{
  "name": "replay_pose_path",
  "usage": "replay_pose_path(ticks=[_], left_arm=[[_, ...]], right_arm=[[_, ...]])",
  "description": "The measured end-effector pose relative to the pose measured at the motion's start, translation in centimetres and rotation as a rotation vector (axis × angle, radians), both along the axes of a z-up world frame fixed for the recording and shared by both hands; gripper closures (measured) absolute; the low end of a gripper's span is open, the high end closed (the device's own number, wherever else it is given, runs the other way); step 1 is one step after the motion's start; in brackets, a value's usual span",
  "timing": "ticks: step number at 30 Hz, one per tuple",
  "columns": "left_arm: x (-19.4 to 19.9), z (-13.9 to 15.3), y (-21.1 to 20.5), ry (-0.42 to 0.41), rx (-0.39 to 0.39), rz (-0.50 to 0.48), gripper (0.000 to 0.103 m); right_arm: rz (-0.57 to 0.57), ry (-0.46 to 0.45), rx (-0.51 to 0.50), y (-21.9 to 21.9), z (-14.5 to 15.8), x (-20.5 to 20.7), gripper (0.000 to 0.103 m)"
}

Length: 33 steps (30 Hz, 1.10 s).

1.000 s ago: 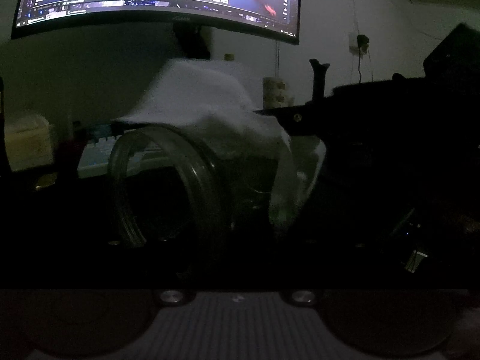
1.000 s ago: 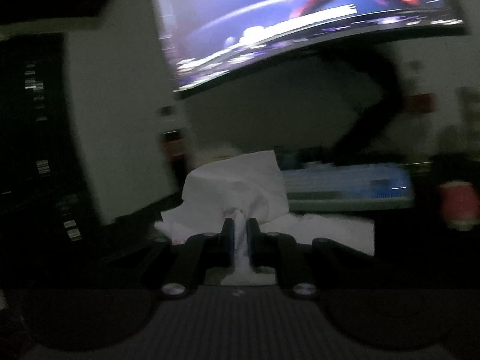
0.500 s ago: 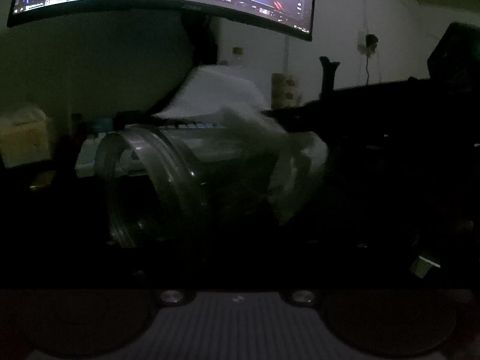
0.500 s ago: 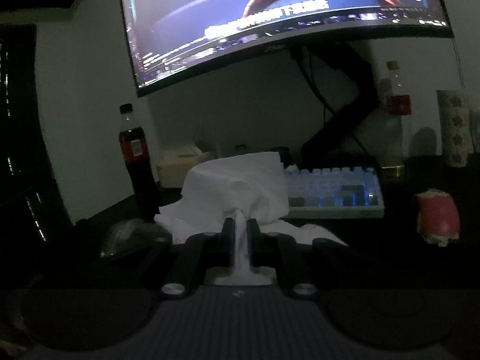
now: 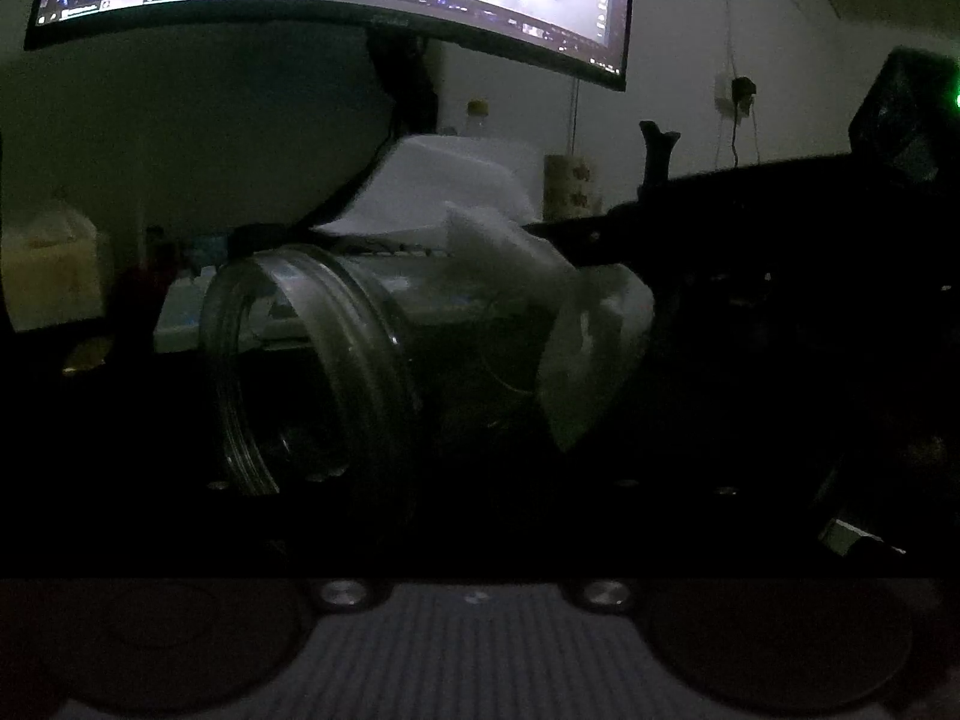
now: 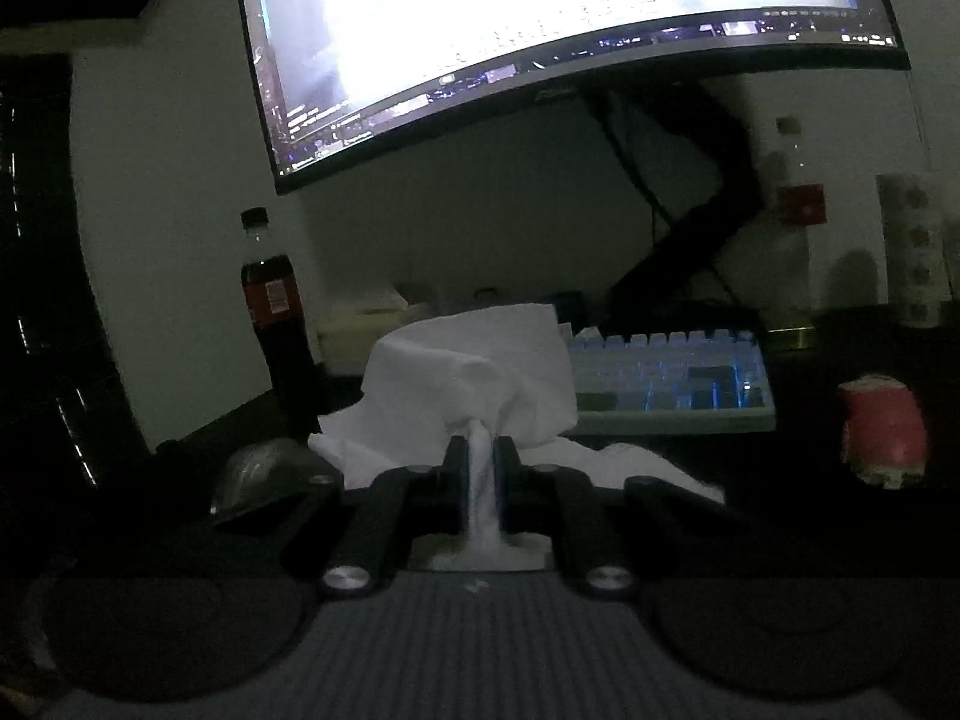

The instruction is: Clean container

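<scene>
Right gripper (image 6: 480,468) is clamped tight on a bunched white tissue (image 6: 474,366). Behind it there's a backlit keyboard (image 6: 672,378) under a big curved monitor (image 6: 540,30), with a cola bottle (image 6: 276,312) off to the left and a pink thing (image 6: 882,432) on the right.

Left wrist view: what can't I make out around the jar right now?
- Left gripper: its fingers are lost in the dark, so its grip on the jar can't be confirmed.
- Jar's far end: covered by the tissue, contact unclear.
- Right gripper, seen only in the right wrist view: shut on the tissue; the jar is out of frame there.
</scene>
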State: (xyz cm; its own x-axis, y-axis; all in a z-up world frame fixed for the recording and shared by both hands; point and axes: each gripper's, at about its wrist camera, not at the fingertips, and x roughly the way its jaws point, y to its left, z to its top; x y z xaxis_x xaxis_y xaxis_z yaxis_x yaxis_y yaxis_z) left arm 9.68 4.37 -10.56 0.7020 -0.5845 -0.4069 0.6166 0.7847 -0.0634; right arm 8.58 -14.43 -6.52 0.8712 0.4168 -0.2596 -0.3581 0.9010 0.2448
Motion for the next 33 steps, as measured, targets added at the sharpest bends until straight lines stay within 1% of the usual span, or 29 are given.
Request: replay_pose_path(ticks=[4, 6, 8, 13, 15, 16, 18, 21, 24, 27, 30, 31, 32, 33], left_arm=[[0.0, 0.0, 0.0, 0.0, -0.001, 0.001, 0.047], [0.0, 0.1, 0.1, 0.001, -0.005, 0.001, 0.047], [0.0, 0.1, 0.2, 0.002, -0.008, 0.003, 0.047], [-0.2, 0.1, 0.2, 0.0, -0.01, 0.003, 0.047], [-0.3, 0.0, 0.2, -0.006, -0.009, -0.002, 0.044], [-0.3, -0.1, 0.2, -0.008, -0.013, -0.006, 0.044], [-0.4, -0.1, 0.4, -0.004, -0.022, -0.008, 0.044], [-0.4, -0.1, 0.6, 0.0, -0.023, -0.007, 0.044], [-0.5, -0.1, 0.7, -0.002, -0.023, -0.004, 0.044], [-0.7, 0.0, 0.9, 0.008, -0.04, -0.016, 0.044], [-1.1, 0.2, 1.1, 0.023, -0.067, -0.05, 0.044], [-1.2, 0.3, 1.2, 0.029, -0.076, -0.062, 0.046], [-1.4, 0.4, 1.0, 0.04, -0.087, -0.083, 0.049], [-1.6, 0.6, 0.7, 0.051, -0.099, -0.103, 0.06]], right_arm=[[0.184, -0.018, 0.022, 1.9, -0.1, -1.2, 0.092], [0.205, -0.026, 0.011, 2.3, -0.2, -1.5, 0.092], [0.177, -0.019, 0.018, 1.6, -0.2, -1.3, 0.092], [0.013, 0.016, 0.04, -1.3, -0.3, 0.0, 0.092], [-0.034, 0.032, 0.045, -1.8, -0.4, 0.5, 0.092], [-0.045, 0.035, 0.045, -1.8, -0.3, 0.5, 0.092], [-0.007, 0.025, 0.042, -1.2, 0.0, 0.2, 0.092], [0.119, 0.019, 0.054, 0.4, 0.2, -0.5, 0.092], [0.189, 0.0, 0.018, 2.3, 0.4, -1.2, 0.092], [0.186, -0.006, 0.002, 2.5, 0.6, -1.0, 0.092], [0.118, 0.005, 0.009, 1.0, 0.4, -0.4, 0.092], [0.095, 0.012, 0.017, 0.3, 0.3, -0.1, 0.092], [0.076, 0.02, 0.028, -0.4, 0.2, 0.0, 0.092], [0.061, 0.026, 0.039, -1.1, 0.0, 0.1, 0.092]])
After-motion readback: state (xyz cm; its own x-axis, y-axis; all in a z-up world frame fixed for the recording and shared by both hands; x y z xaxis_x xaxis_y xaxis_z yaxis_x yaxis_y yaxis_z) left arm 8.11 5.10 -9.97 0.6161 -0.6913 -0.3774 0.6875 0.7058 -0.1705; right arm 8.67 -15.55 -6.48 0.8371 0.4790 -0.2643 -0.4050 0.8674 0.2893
